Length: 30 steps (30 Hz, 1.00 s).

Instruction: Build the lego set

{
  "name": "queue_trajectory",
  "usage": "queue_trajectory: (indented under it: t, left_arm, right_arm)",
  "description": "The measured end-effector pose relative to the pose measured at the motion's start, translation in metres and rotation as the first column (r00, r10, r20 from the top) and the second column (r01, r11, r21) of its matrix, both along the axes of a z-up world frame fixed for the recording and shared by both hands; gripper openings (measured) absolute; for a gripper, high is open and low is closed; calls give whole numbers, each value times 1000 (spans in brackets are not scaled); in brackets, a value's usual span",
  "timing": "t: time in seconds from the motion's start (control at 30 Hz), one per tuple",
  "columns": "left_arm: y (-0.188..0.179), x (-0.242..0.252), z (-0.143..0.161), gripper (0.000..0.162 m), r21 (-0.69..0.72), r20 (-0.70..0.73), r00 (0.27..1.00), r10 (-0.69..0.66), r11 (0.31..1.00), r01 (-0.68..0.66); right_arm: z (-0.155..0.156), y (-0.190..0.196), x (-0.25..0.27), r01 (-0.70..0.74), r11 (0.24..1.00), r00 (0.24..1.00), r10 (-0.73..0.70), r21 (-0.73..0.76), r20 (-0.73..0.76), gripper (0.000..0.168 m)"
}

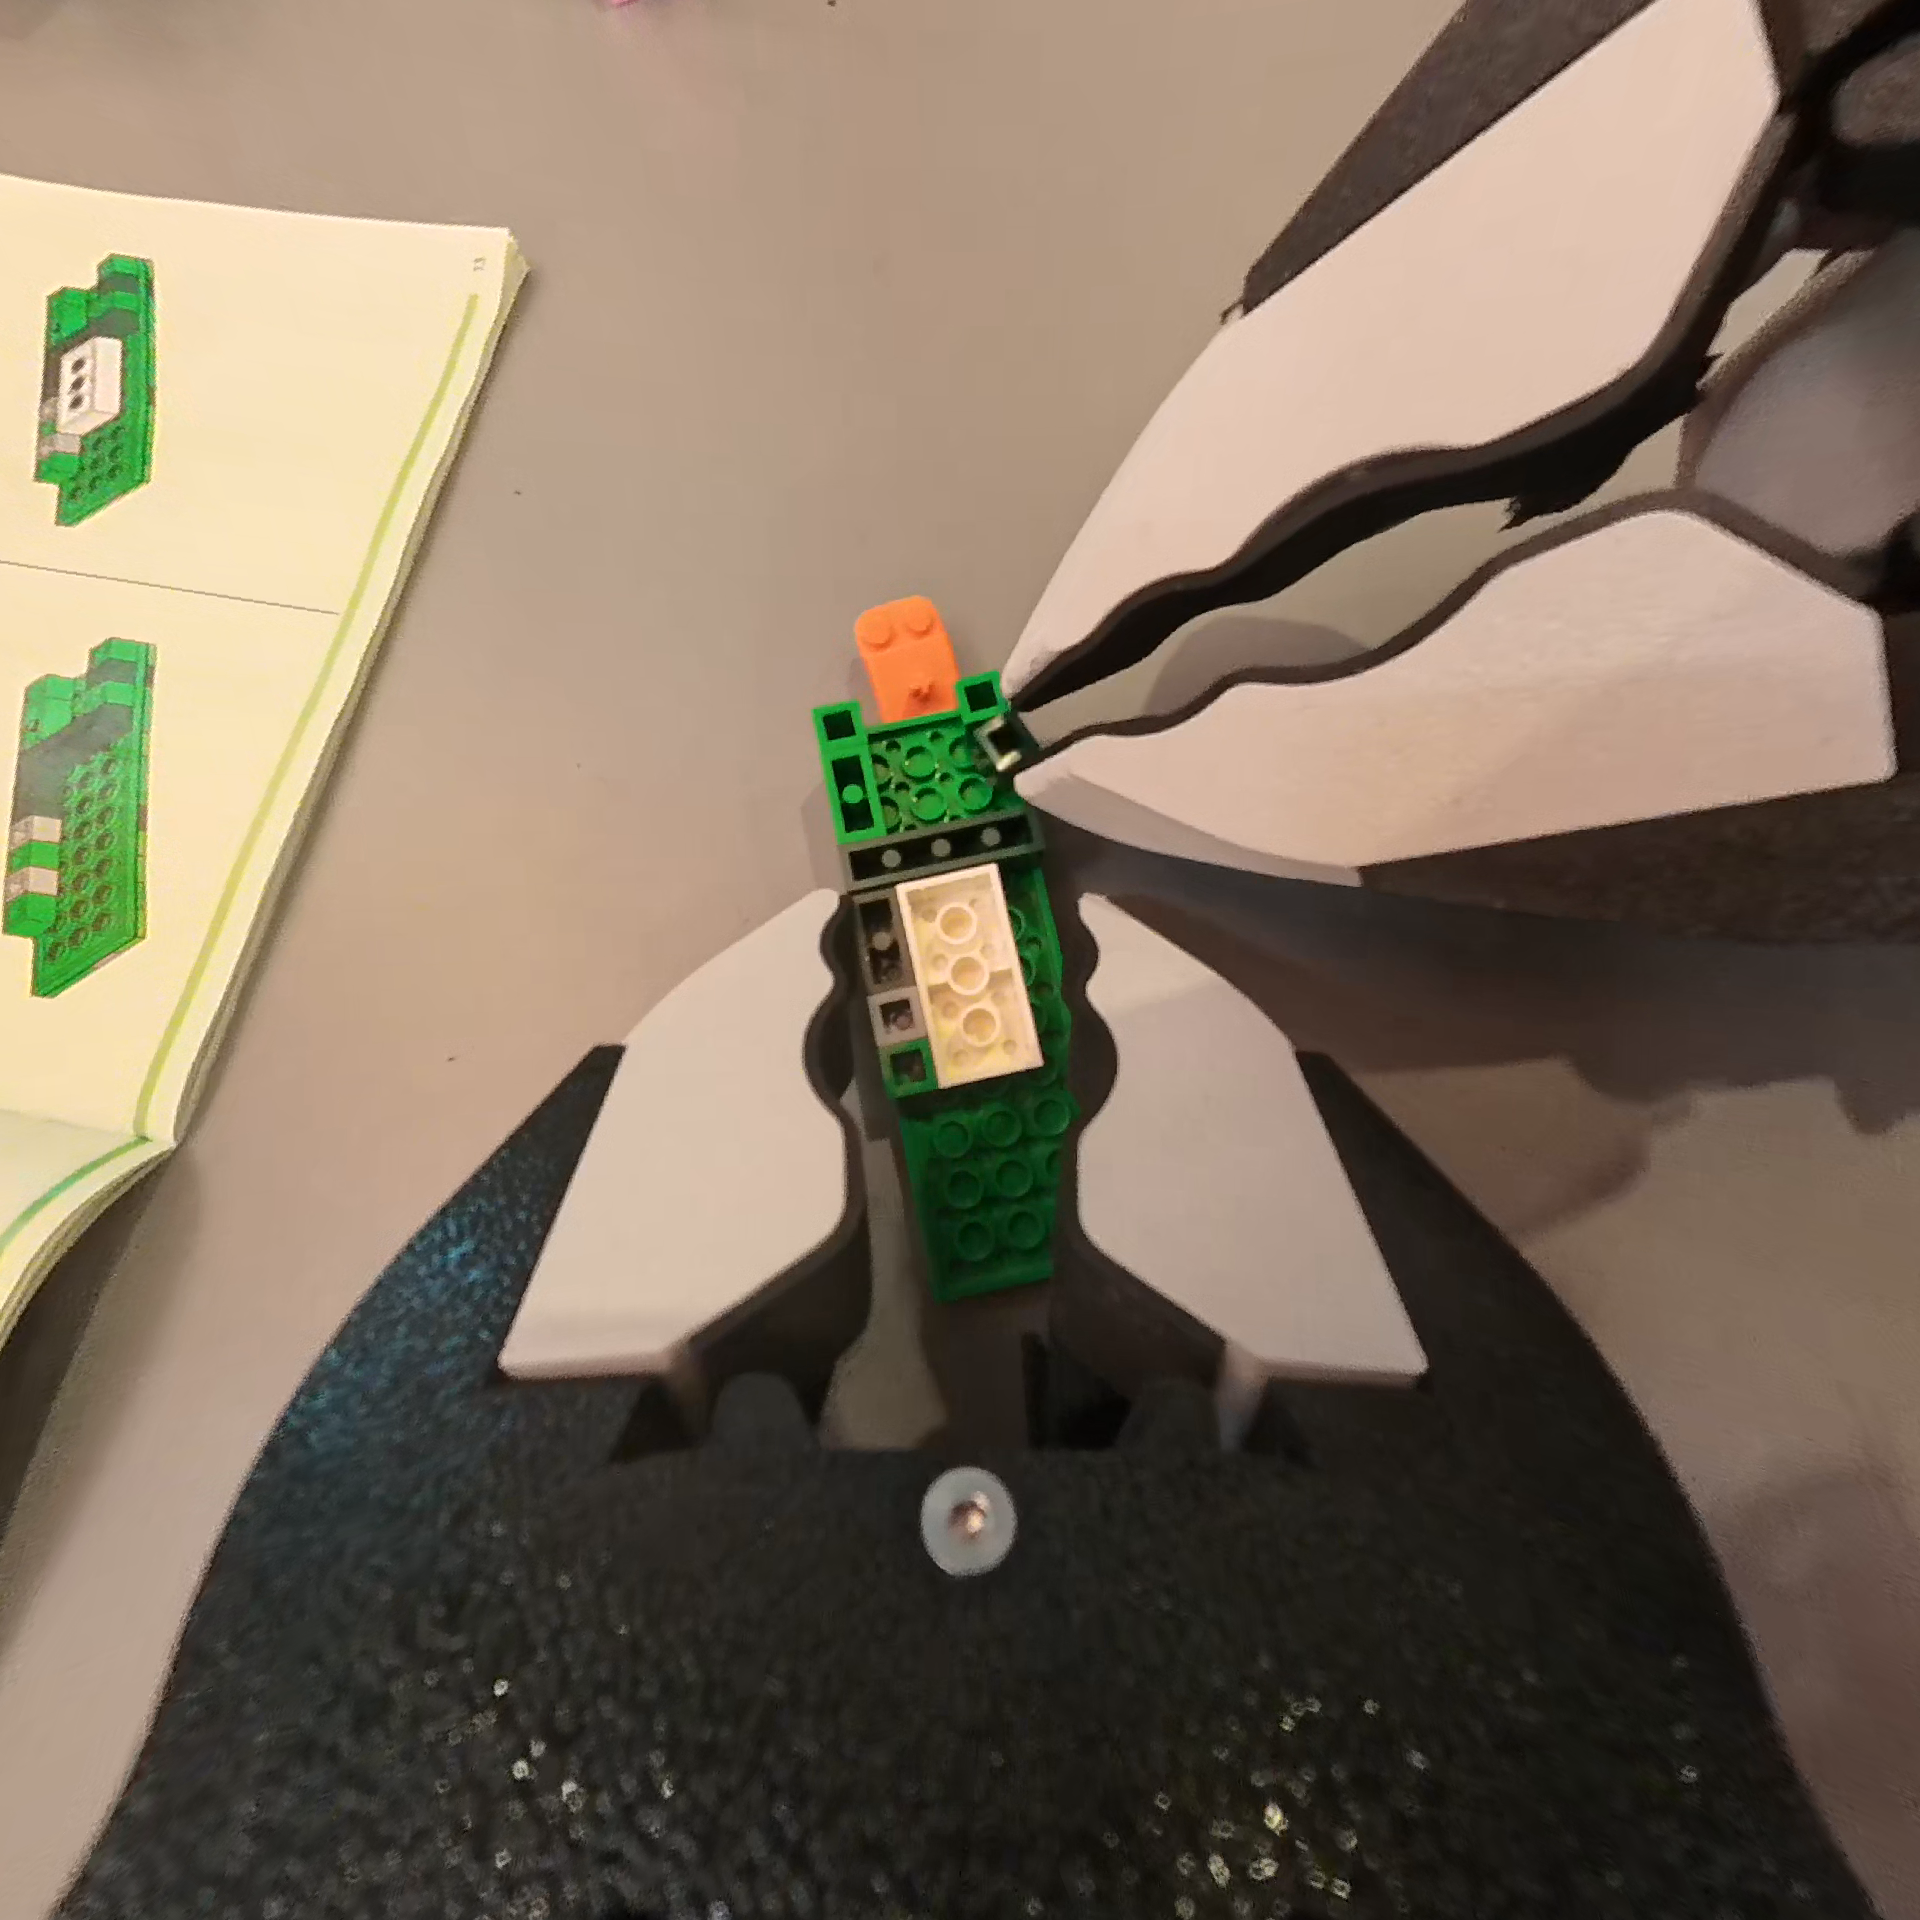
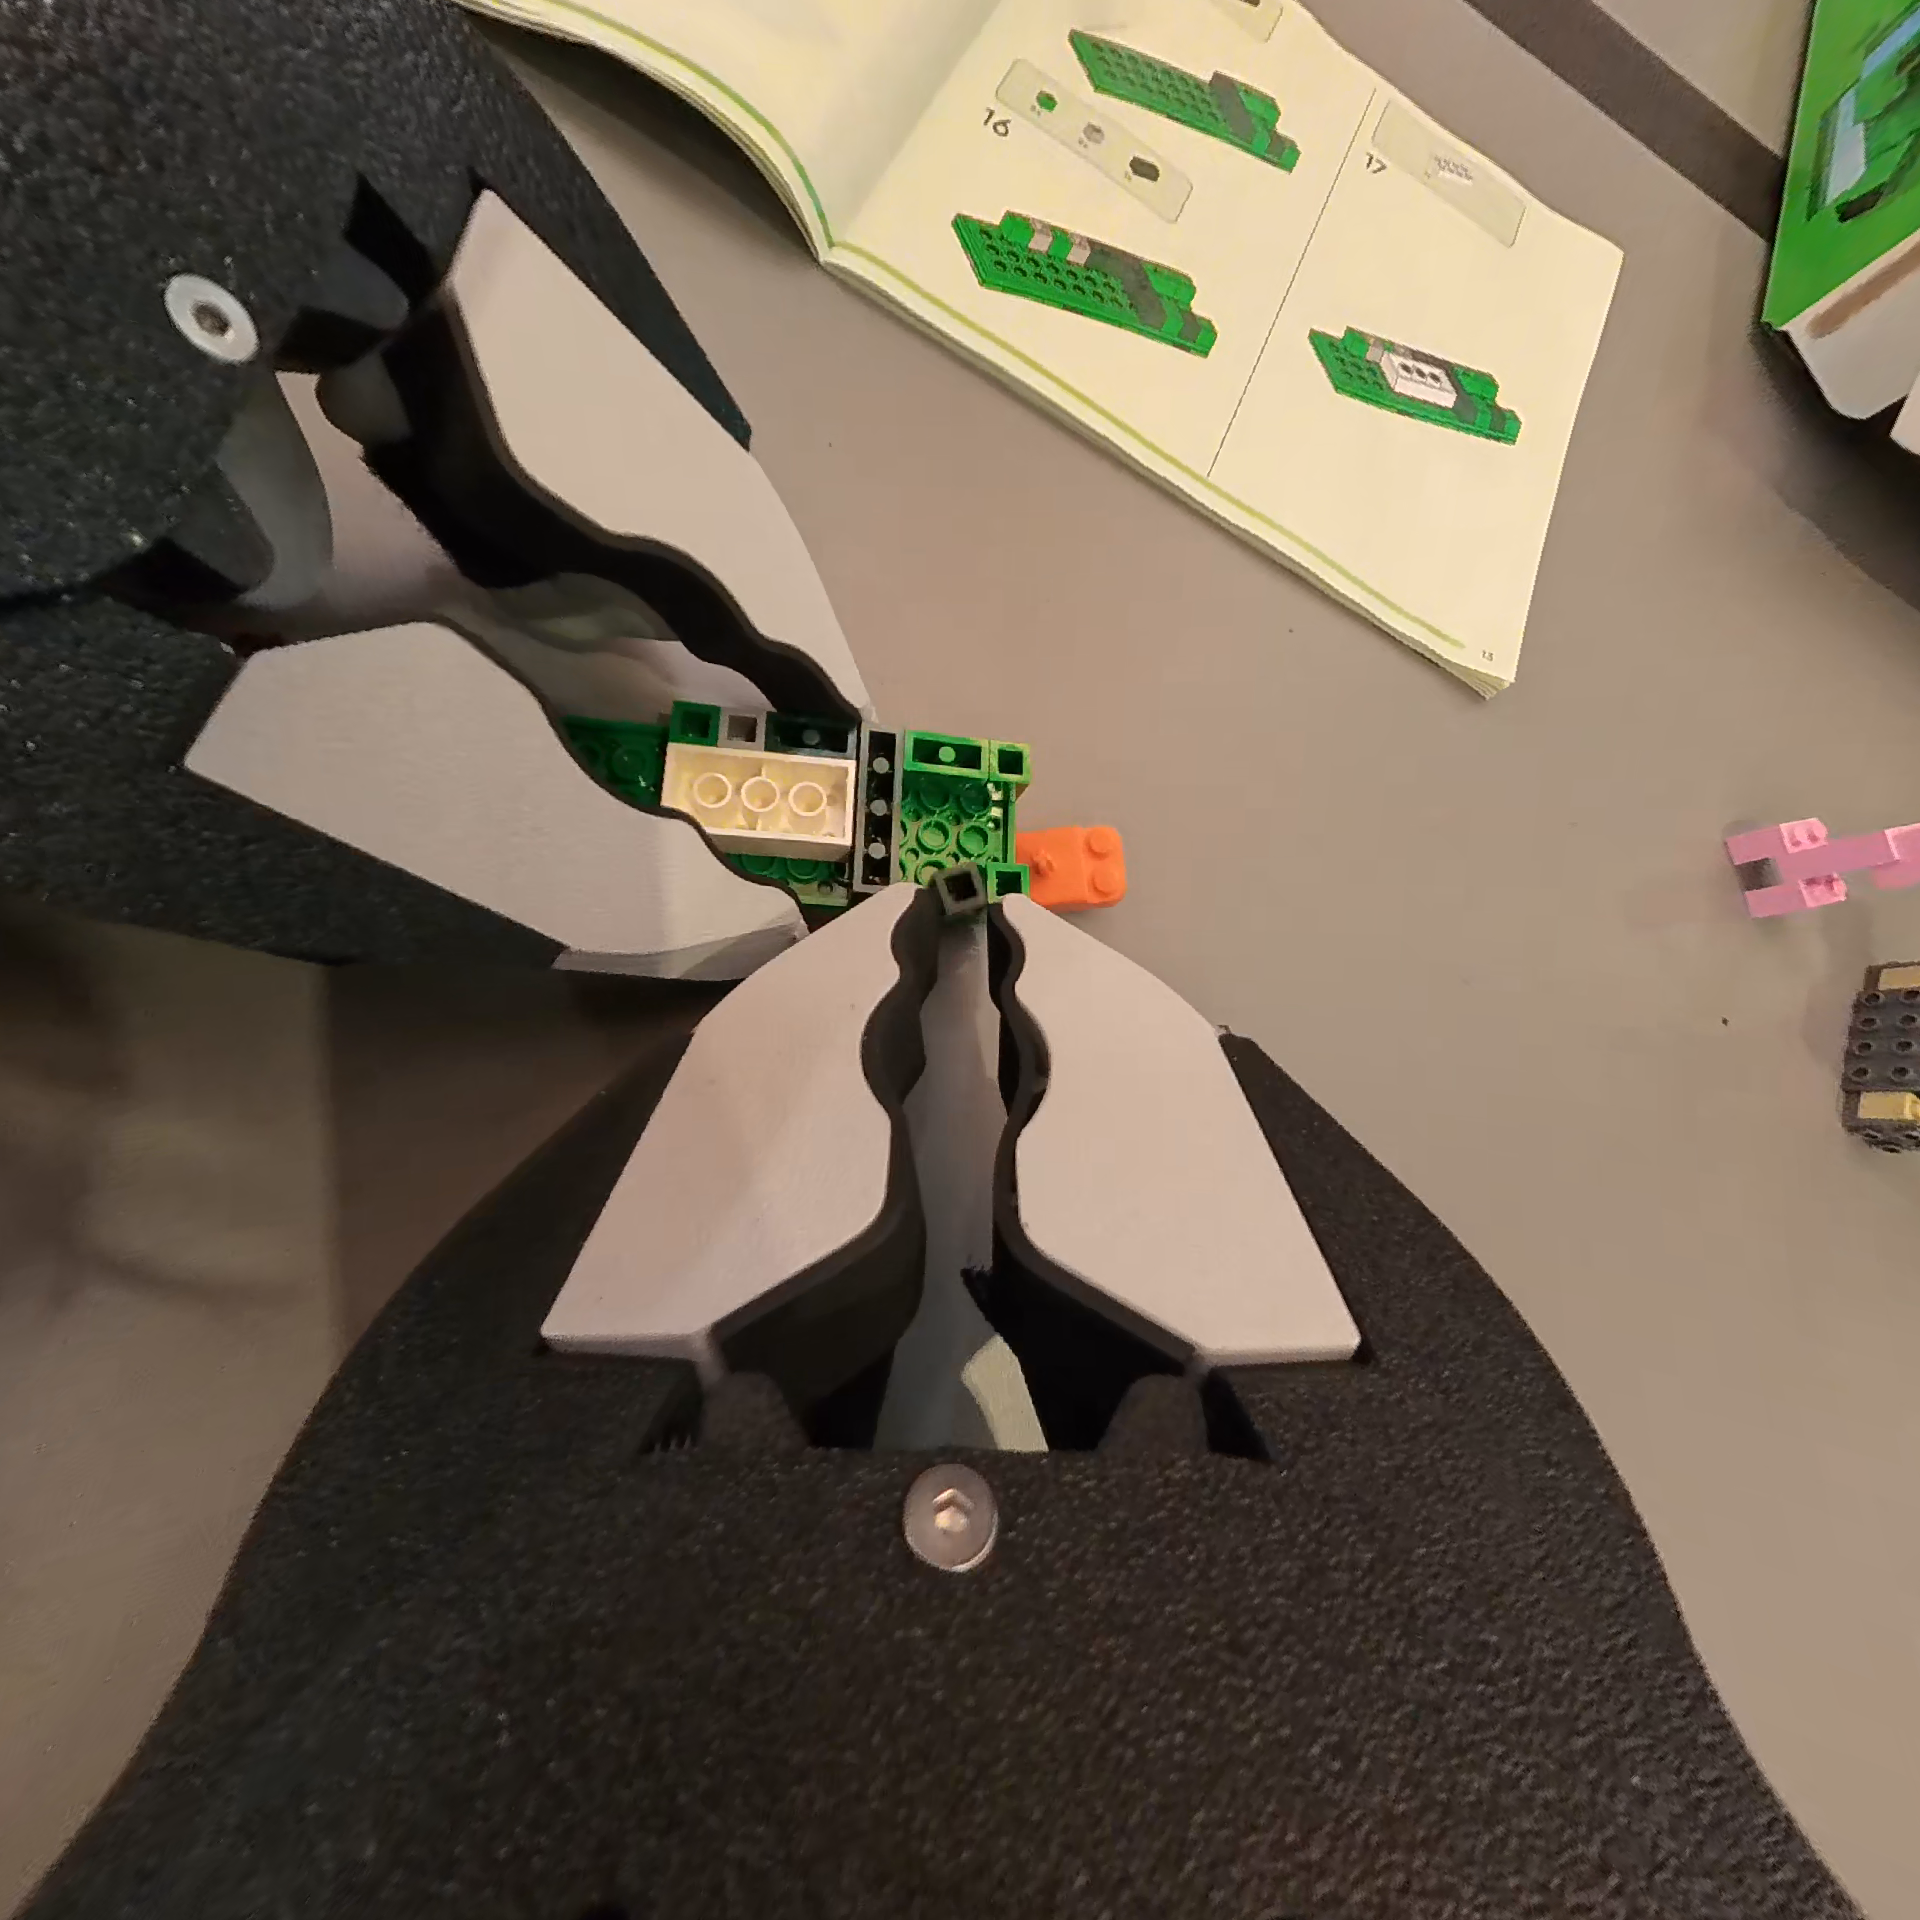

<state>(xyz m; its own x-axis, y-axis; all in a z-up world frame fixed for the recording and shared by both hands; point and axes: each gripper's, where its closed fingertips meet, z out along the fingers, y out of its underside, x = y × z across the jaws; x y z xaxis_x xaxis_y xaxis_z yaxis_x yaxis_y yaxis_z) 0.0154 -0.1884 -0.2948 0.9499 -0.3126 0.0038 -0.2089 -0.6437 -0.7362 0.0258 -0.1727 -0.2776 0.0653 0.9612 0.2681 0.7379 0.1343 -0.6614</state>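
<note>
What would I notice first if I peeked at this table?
The green lego build in the middle, clamped by the left gripper, with a white brick on it. The right gripper pinches a tiny dark piece at its edge. An orange piece lies beside it, an open booklet behind.

Green plate assembly (image 1: 966, 997), underside up

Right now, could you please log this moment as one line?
left hand-held gripper: holds green assembly | right hand-held gripper: holds small dark brick at assembly edge
</note>
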Motion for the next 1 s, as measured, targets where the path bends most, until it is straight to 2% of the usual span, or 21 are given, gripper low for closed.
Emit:
queue_trajectory:
  t: [0.47,0.6,0.67,0.73,0.8,0.87,0.93,1.0]
  left_arm:
    - [0,0,0,38,-1,6,1000,-3,1000,3]
    - [0,-1,0,37,-1,14,1000,-9,1000,9]
    - [-1,-1,0,37,-1,19,1000,-13,1000,13]
    - [-1,-1,0,37,-2,22,1000,-15,1000,15]
    - [-1,-1,0,37,-2,24,1000,-17,1000,17]
    - [-1,-1,0,37,-1,23,1000,-18,1000,19]
    - [-1,-1,0,37,1,18,1000,-19,1000,19]
    - [-1,-1,0,37,2,13,1000,-19,1000,19]
  right_arm:
    - [0,-4,4,-32,999,999,31,-29,-26,11]
    - [13,-7,6,-161,987,981,156,-30,-116,12]
    - [17,-7,9,-249,968,956,242,-18,-163,19]
    - [17,-7,11,-331,943,924,333,41,-190,30]
    - [11,-11,14,-435,890,881,452,136,-141,34]
    - [7,-11,15,-494,846,854,516,200,-70,27]
    - [11,-9,9,-494,859,859,506,134,-78,6]
    - [24,-7,-1,-476,877,868,480,61,-130,0]
